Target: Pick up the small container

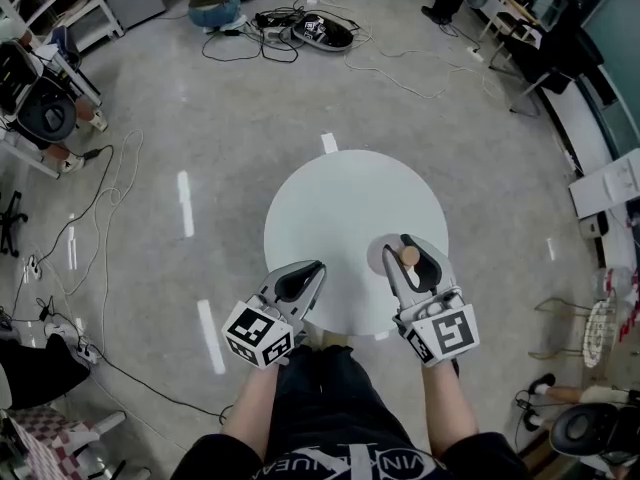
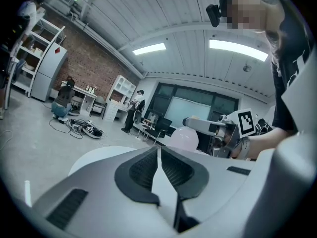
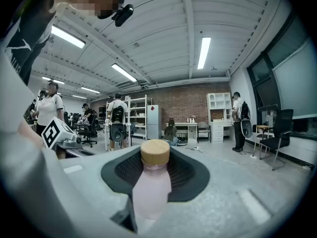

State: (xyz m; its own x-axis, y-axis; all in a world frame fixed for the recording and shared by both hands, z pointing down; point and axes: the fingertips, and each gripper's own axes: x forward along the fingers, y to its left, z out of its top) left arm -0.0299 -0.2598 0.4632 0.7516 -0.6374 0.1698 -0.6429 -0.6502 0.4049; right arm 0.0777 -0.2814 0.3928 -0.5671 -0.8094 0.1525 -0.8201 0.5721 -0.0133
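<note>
Standing a little way off, what I see is the person with both arms out over a round white surface [image 1: 340, 203], one tool in each hand. The right claw [image 1: 408, 248] is pinching the small container [image 3: 151, 182], a pale pink bottle with a round wooden cap [image 3: 155, 151]. The bottle sits upright right between the two dark ribbed pads [image 3: 185, 175], cap up near the tips and body running back toward the claw's base. From above, it hangs over the near right part of the surface; I honestly can't tell whether its bottom touches or not.

The left claw [image 1: 318, 266] is pressed together with nothing in it. Its pads [image 2: 141, 170] meet at the tips and only a thin wedge of gap opens further back. It's off to the left of the right claw, about level with it, over the near edge of the surface. From the left claw's own camera the pink bottle shows up ahead and to the right, held out in the other tool.

Beyond both claws, across the floor, there's a tangle of black cables [image 1: 250, 33].
</note>
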